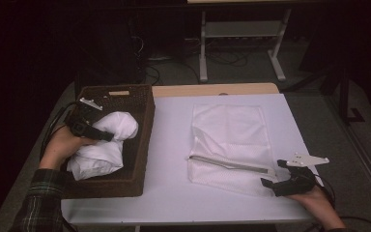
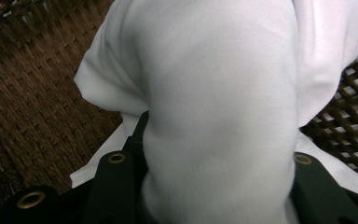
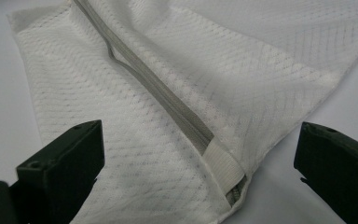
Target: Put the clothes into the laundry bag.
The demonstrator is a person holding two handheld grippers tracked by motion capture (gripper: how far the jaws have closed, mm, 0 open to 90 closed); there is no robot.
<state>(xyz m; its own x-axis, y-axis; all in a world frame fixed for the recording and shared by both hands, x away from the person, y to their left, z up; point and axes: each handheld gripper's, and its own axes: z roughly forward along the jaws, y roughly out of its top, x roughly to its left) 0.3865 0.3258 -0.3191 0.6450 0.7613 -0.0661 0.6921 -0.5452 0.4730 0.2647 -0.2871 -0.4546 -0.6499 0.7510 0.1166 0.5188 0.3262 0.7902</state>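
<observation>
Cloth [image 2: 223, 107], white, is clamped in your left gripper [image 1: 88, 126] over the basket [image 1: 145, 140]; your right gripper [image 1: 279, 175] gapes wide, holding nothing, near the mesh bag [image 1: 229, 137].

Brown wicker basket [image 1: 145, 125] walls in the fingers [image 1: 101, 135] of the left gripper [image 1: 108, 137]. White table [image 1: 169, 193] spreads under the right gripper [image 1: 274, 173]. Far beyond both fingertips, a grey stand [image 1: 203, 48] and loose cables [image 1: 222, 59].

White cloth [image 1: 101, 145], brown woven basket [image 1: 145, 125], white mesh bag [image 1: 229, 140], black claws
</observation>
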